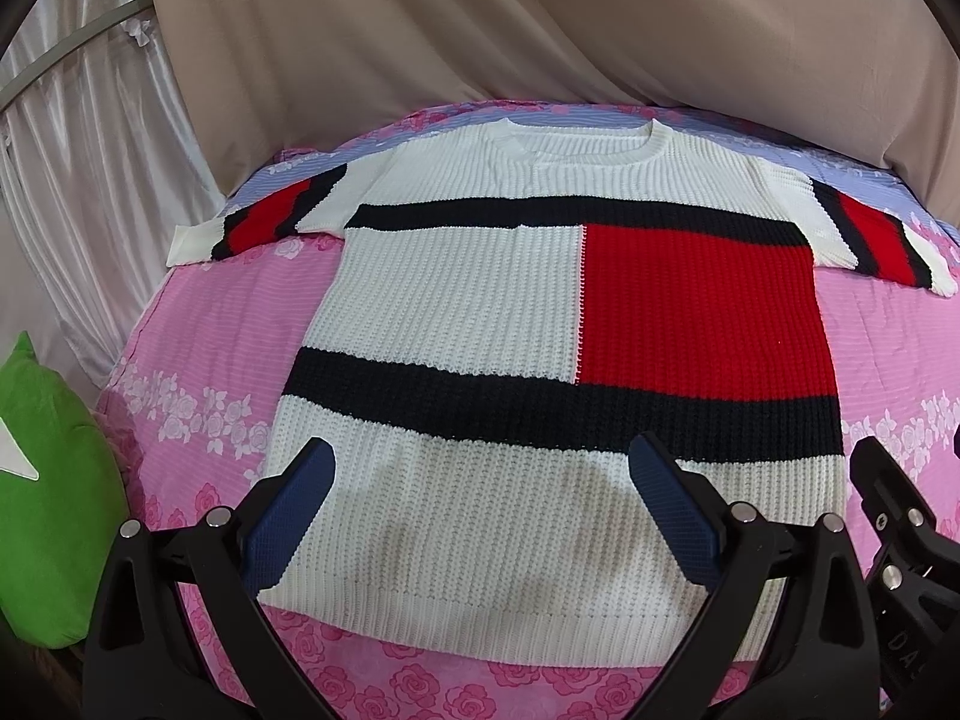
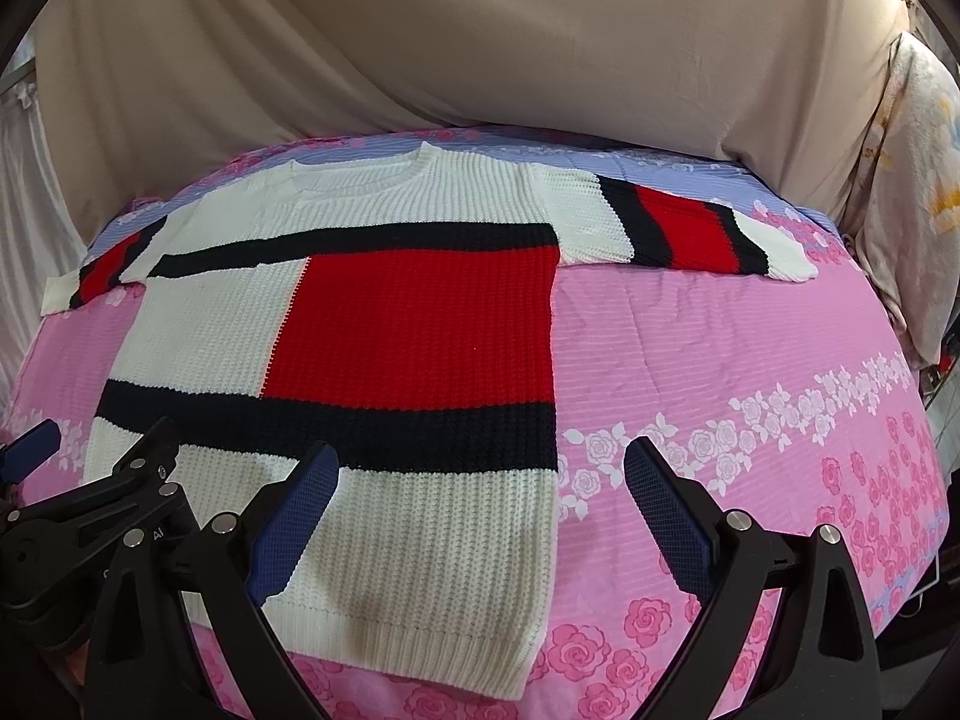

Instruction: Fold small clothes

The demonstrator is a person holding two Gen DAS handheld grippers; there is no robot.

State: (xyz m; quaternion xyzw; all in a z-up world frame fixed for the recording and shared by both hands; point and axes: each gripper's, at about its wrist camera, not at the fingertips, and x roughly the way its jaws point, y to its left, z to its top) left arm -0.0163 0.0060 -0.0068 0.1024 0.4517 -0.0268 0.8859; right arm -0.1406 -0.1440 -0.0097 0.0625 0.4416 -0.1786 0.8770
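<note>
Pink rose-printed bedding (image 1: 198, 324) covers the bed, with a lavender striped band along its far edge and a row of white flowers running across the nearer part. Behind the bed hangs a beige drape (image 1: 540, 30), and to the far left of it a pale, shiny curtain (image 1: 78, 138) falls in folds.

On the bedding lies the knit sweater (image 1: 456, 300), spread flat and face up, neckline at the far side and ribbed hem nearest the cameras. It is cream with two dark navy bands across the body and a big red block (image 1: 702, 306) between those bands (on the half that sits to the right in both views). Both sleeves are stretched straight out from the shoulders, each striped in navy and red with a cream cuff; nothing is folded yet.

The left gripper (image 1: 486, 510) hovers above the sweater's cream bottom panel, jaws spread wide, blue pads apart with nothing between them. The right gripper (image 2: 480, 510) is just beside it, likewise released and empty: its left pad is over the sweater's lower right corner, its right pad over bare bedding past the sweater's side edge.

Left of the sweater, at the bed's edge, sits a bright green cushion (image 1: 54, 492). Right of the sweater, past the bed's far corner, a pale flowered cloth (image 2: 918, 192) hangs.
</note>
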